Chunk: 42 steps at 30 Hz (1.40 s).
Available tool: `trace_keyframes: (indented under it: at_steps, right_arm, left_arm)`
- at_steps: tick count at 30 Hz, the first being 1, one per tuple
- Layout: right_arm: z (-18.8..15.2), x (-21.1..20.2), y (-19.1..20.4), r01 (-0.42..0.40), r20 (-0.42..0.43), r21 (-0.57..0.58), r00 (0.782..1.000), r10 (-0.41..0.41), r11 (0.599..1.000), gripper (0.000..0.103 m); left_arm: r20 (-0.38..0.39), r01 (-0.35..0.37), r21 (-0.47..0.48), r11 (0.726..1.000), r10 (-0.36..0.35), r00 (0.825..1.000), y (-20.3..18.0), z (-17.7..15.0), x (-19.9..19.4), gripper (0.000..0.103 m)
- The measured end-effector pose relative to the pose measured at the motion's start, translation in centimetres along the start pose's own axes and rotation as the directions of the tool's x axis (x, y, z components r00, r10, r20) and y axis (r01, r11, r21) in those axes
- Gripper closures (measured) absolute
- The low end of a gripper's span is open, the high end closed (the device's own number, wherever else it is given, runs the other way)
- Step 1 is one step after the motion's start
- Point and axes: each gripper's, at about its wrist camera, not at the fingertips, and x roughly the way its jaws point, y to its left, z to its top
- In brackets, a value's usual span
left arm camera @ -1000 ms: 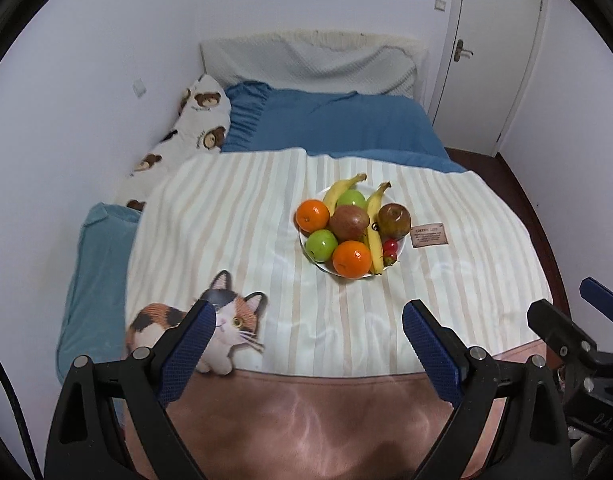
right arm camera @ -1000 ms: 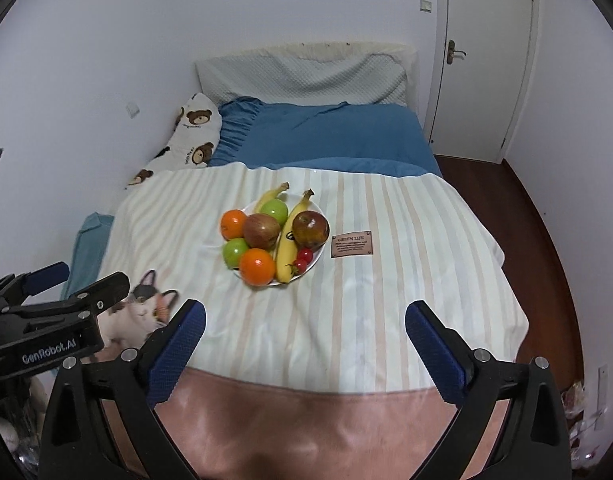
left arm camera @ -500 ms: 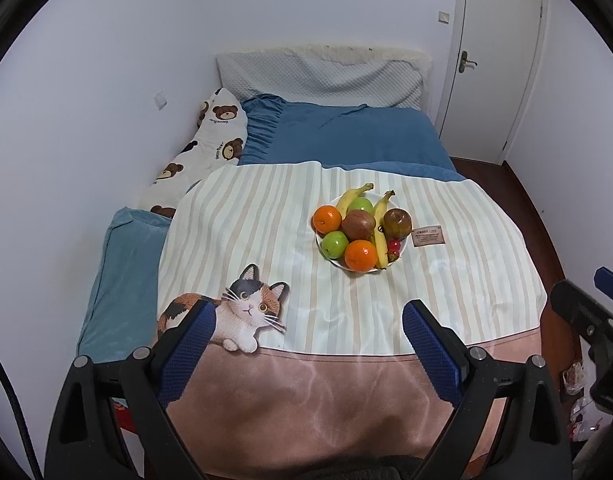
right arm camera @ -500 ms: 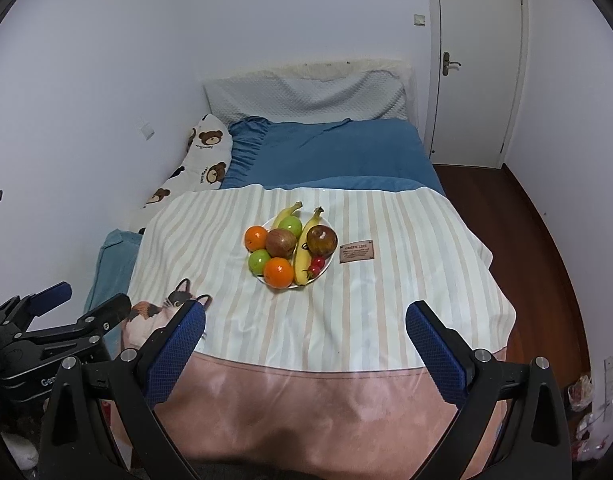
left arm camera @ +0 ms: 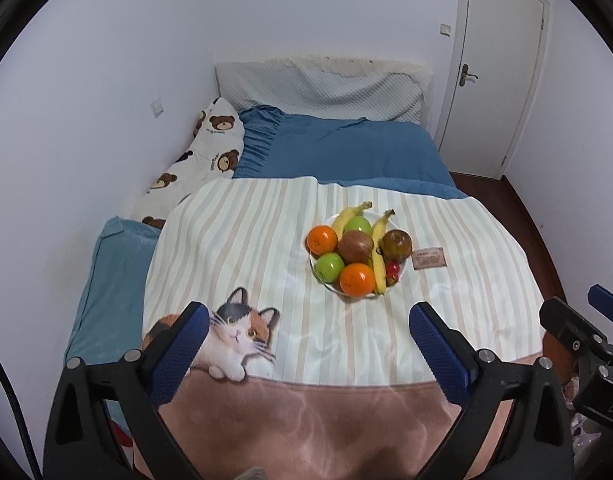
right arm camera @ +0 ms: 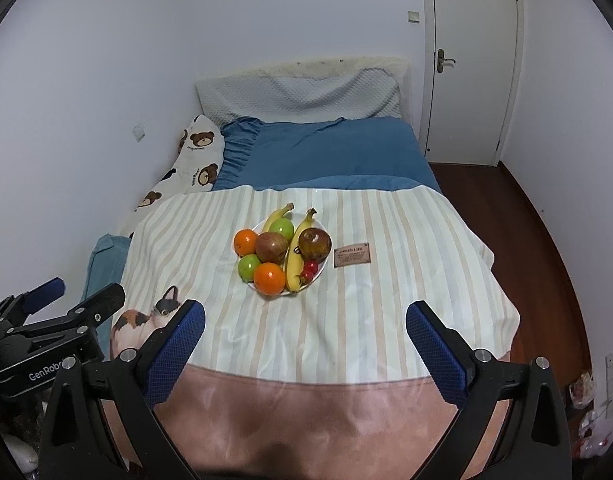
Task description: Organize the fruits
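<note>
The jaws of the left gripper [left arm camera: 308, 338] have just been opening and now stand as wide as they go, with nothing between them but the blanket far below. The jaws of the right gripper [right arm camera: 305, 336] are spread just as wide and are likewise empty. Both hang over the foot of the bed [left arm camera: 338, 152], well apart from the fruit.

All the fruit sits piled on one white plate [right arm camera: 321, 270] near the middle of the striped blanket [left arm camera: 246, 232]. From the left there are an orange [right arm camera: 245, 241] and a green apple [right arm camera: 249, 267], then a reddish apple [right arm camera: 271, 246] and a second orange [right arm camera: 269, 278], then a banana [right arm camera: 296, 254] lying lengthwise, and at the right a dark apple [right arm camera: 314, 243] over small red cherries [right arm camera: 309, 270].

The main risk, as I judge it, is the heap itself. The round fruits lean on each other, so lifting one could let its neighbours roll off the plate. The soft bedding adds to that, since a downward push could tip the plate. The two grippers are also close side by side and could knock together when reaching in.
</note>
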Motion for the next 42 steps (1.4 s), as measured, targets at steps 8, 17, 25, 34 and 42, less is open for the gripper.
trace_keyframes:
  at_steps: [8, 17, 25, 34, 42]
  right_arm:
    - [1.6, 2.6, -0.2, 0.028, 0.031, 0.003, 0.999, -0.028, 1.000, 0.000]
    - [2.8, 4.1, -0.7, 0.045, 0.041, 0.015, 0.998, -0.046, 0.999, 0.000]
    - [2.9, 4.2, -0.8, 0.044, 0.040, 0.015, 0.998, -0.045, 0.999, 0.000]
    - [3.0, 4.2, -0.7, 0.047, 0.040, 0.017, 0.998, -0.048, 0.999, 0.000]
    - [2.5, 4.2, -0.3, 0.042, 0.045, 0.009, 0.998, -0.042, 0.999, 0.000]
  left_arm:
    - [0.034, -0.020, -0.004, 1.000, 0.020, 0.999, 0.2, 1.7, 1.6, 0.001]
    - [0.036, -0.012, -0.003, 1.000, 0.012, 0.999, 0.1, 2.5, 2.4, 0.001]
    - [0.028, -0.006, 0.001, 1.000, 0.006, 1.000, -0.2, 2.6, 2.7, 0.001]
    - [0.024, -0.002, 0.006, 1.000, 0.002, 1.000, -0.4, 2.5, 2.8, 0.001]
    - [0.028, 0.001, 0.002, 1.000, -0.001, 1.000, -0.2, 2.2, 2.7, 0.001]
